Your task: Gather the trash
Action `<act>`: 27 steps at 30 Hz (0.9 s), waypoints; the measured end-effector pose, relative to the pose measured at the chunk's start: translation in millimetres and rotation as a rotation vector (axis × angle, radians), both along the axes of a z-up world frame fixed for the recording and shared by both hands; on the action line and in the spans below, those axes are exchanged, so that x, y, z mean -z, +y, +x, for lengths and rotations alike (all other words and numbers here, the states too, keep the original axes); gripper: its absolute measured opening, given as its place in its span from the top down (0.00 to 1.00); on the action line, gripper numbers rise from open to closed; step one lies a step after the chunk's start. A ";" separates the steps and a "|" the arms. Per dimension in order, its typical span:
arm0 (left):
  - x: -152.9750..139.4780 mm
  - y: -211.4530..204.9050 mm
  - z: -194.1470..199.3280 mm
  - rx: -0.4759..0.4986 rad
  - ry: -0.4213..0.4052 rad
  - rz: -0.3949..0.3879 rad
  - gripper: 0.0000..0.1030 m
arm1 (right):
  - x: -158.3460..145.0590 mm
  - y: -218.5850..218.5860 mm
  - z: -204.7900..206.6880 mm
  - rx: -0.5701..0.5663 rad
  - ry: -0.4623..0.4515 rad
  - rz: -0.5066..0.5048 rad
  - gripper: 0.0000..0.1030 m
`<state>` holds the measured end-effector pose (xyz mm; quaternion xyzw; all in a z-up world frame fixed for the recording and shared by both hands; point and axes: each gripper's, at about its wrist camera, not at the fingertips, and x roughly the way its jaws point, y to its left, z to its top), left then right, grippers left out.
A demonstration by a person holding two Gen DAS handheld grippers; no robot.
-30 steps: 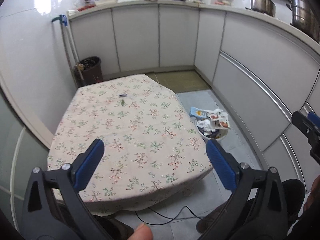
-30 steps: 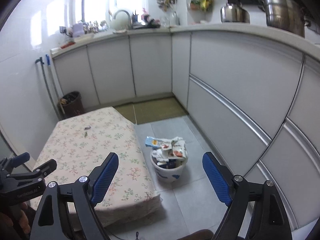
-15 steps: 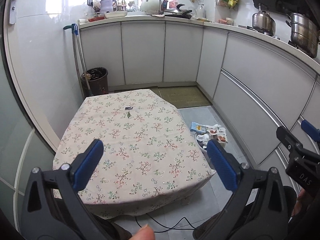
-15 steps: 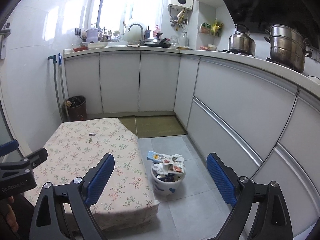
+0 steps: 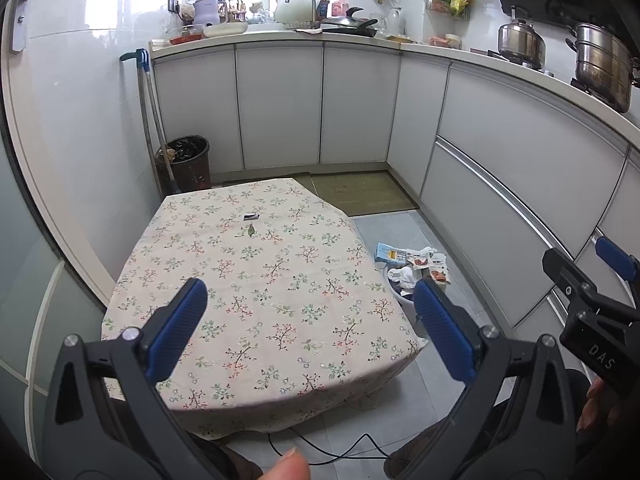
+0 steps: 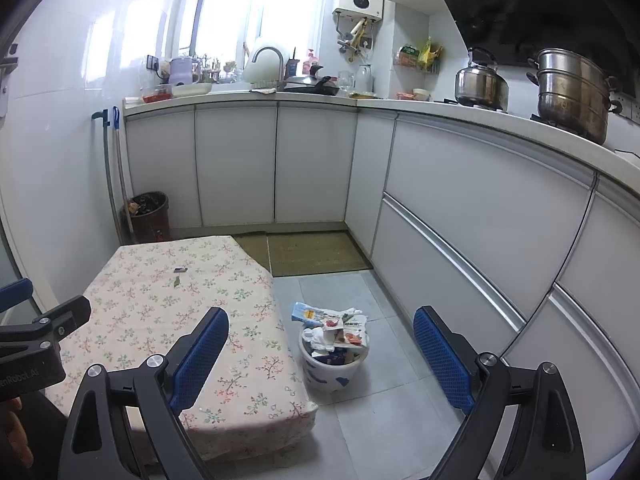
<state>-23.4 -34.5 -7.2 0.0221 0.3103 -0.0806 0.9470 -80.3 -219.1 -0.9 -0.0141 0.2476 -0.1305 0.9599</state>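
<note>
Both spread wide, nothing held: left hand-held gripper point(image 5: 310, 300), right hand-held gripper point(image 6: 320, 338).
2 scraps: dark wrapper point(image 5: 251, 216), green leaf point(image 5: 251, 231), on tabletop point(image 5: 280, 320) well ahead of left one. Likely light, flimsy; pinch by an edge.

A floral-clothed table point(image 5: 260, 300) bears a small dark wrapper point(image 5: 251, 216) just beside a green scrap point(image 5: 251, 231).
</note>
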 end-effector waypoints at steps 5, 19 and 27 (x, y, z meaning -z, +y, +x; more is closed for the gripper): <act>-0.6 -0.6 -0.6 0.005 0.000 0.000 0.00 | -1.2 -0.2 -0.4 0.004 -0.004 0.002 0.07; -3.6 4.6 -1.1 0.013 -0.004 -0.028 0.00 | -4.6 1.6 -2.5 -0.004 -0.017 0.013 0.07; -3.8 7.3 -0.6 0.021 -0.004 -0.035 0.00 | -4.5 4.0 -1.5 -0.005 -0.017 0.012 0.06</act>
